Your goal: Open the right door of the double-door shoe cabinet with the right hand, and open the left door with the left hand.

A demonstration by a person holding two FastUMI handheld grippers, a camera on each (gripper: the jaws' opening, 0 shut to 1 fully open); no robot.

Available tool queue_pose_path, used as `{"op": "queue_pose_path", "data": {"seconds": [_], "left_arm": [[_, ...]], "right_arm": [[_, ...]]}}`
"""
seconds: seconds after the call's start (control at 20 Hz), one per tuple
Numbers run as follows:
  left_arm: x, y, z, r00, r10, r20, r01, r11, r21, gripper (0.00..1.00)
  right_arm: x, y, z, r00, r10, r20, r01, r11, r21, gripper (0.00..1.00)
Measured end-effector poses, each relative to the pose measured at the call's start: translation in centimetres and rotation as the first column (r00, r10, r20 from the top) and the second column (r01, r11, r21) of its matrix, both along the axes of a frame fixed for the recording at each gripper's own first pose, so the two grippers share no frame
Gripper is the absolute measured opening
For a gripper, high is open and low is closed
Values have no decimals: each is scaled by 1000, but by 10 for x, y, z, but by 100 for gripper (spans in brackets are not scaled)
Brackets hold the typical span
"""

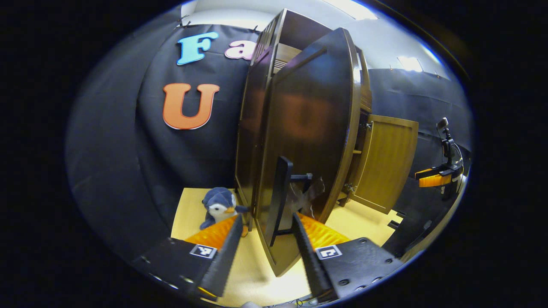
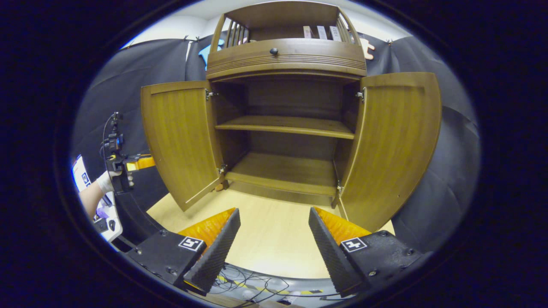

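Observation:
The wooden shoe cabinet (image 2: 286, 55) stands with both doors swung wide and its two shelves bare. In the right gripper view the left door (image 2: 180, 141) and right door (image 2: 398, 145) show their pale inner faces. My right gripper (image 2: 274, 213) is open, low in front of the cabinet, touching nothing. In the left gripper view the left door (image 1: 308, 128) shows its dark outer face, and its black bar handle (image 1: 280, 196) stands between the spread fingers of my left gripper (image 1: 266, 218), which is open. The right door (image 1: 385, 162) hangs open beyond.
A plush penguin (image 1: 220, 207) sits on the pale floor (image 2: 274, 239) by the cabinet's left side. A gloved hand (image 2: 105, 182) holds the left gripper (image 2: 124, 164) beside the left door. The right gripper (image 1: 441, 175) shows far right. Cables (image 2: 257, 284) lie near the floor's front edge.

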State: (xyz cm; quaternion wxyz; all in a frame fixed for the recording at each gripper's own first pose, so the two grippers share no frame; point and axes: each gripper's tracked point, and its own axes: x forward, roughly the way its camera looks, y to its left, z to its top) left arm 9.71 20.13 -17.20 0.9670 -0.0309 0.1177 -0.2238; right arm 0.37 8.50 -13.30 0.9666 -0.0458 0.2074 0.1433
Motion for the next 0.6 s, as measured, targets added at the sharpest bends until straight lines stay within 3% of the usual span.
{"op": "queue_pose_path", "data": {"seconds": [0.1, 0.25, 0.3, 0.5, 0.55, 0.6], "left_arm": [[-16, 11, -2, 998, 58, -22, -57, 998, 40, 91], [-40, 11, 6, 989, 147, -26, -146, 988, 48, 93], [-48, 7, 10, 983, 183, -36, -181, 982, 44, 100], [-76, -7, 41, 940, 340, 42, -342, 934, 103, 95], [-81, -19, 53, 935, 346, 77, -353, 928, 122, 84], [-85, -34, 61, 933, 348, 96, -358, 924, 133, 95]], "right_arm": [[0, -1, 1, 1000, 1, 11, -1, 1000, -3, 100], [3, -5, 6, 999, -7, 43, 8, 1000, -10, 100], [4, -5, 7, 998, -11, 56, 11, 1000, -9, 100], [5, -8, 16, 994, -33, 103, 32, 999, 11, 100], [5, -9, 17, 993, -39, 109, 37, 999, 20, 100], [5, -10, 18, 992, -43, 115, 40, 999, 30, 100]]}}
